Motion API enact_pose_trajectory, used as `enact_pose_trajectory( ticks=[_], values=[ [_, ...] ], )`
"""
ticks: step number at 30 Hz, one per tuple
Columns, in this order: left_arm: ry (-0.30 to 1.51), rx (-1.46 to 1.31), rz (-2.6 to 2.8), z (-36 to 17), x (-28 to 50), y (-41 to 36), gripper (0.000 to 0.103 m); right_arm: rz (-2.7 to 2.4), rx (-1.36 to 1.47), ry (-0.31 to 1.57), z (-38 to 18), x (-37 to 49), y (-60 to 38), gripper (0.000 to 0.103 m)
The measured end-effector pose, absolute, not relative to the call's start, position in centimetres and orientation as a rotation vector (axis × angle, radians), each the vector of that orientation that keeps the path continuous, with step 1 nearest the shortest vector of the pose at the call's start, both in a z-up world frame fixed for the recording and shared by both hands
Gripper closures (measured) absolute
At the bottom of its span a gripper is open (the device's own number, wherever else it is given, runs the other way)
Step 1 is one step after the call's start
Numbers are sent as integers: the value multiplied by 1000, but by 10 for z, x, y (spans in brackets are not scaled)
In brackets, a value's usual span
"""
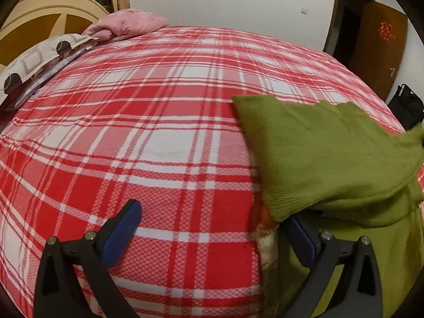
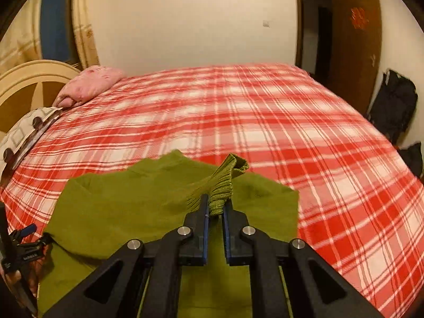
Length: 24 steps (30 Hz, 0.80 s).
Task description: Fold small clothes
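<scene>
At lower centre of the right view, right gripper (image 2: pixel 215 209) clamps the green sweater's (image 2: pixel 127 212) ribbed cuff; left gripper (image 1: pixel 212 222) jaws apart, sweater probably draped over its right finger.

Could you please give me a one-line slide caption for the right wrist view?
Right gripper, jaws shut on the green sweater's ribbed edge, lifts it above the red plaid bed.

Both wrist cameras are looking low across the bed (image 1: pixel 159 106) toward its far edge. They are sharing the green garment (image 2: pixel 119 212) at the near edge.
</scene>
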<state>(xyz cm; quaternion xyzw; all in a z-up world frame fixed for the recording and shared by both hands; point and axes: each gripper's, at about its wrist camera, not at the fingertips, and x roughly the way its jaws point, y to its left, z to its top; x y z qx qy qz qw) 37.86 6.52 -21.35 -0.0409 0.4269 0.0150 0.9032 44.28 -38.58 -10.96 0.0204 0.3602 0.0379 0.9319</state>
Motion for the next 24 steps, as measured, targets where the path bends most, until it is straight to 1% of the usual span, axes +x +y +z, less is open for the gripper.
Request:
enact_pose_trajectory(
  ticks=[10, 11, 14, 18, 19, 21, 22, 23, 24],
  values=[
    [897, -48, 7, -213, 372, 60, 0, 62, 109, 907, -174, 437, -421, 95],
    [893, -43, 3, -211, 369, 59, 0, 63, 124, 920, -180, 433, -426, 92],
    [889, -60, 15, -206, 355, 65, 0, 44, 134, 925, -182, 419, -436, 87],
    [841, -106, 37, -193, 338, 78, 0, -11, 86, 881, -166, 402, -441, 86],
    [821, -107, 47, -188, 337, 79, 0, -14, 78, 866, -161, 401, -440, 83],
    [797, -100, 62, -177, 342, 76, 0, 23, 82, 843, -151, 405, -432, 65],
    [780, -102, 60, -171, 348, 73, 0, 57, 94, 837, -147, 409, -426, 50],
    [769, -98, 57, -166, 352, 69, 0, 79, 102, 831, -145, 412, -420, 47],
    [761, -78, 57, -163, 358, 63, 0, 105, 110, 821, -143, 416, -411, 47]
  ],
)
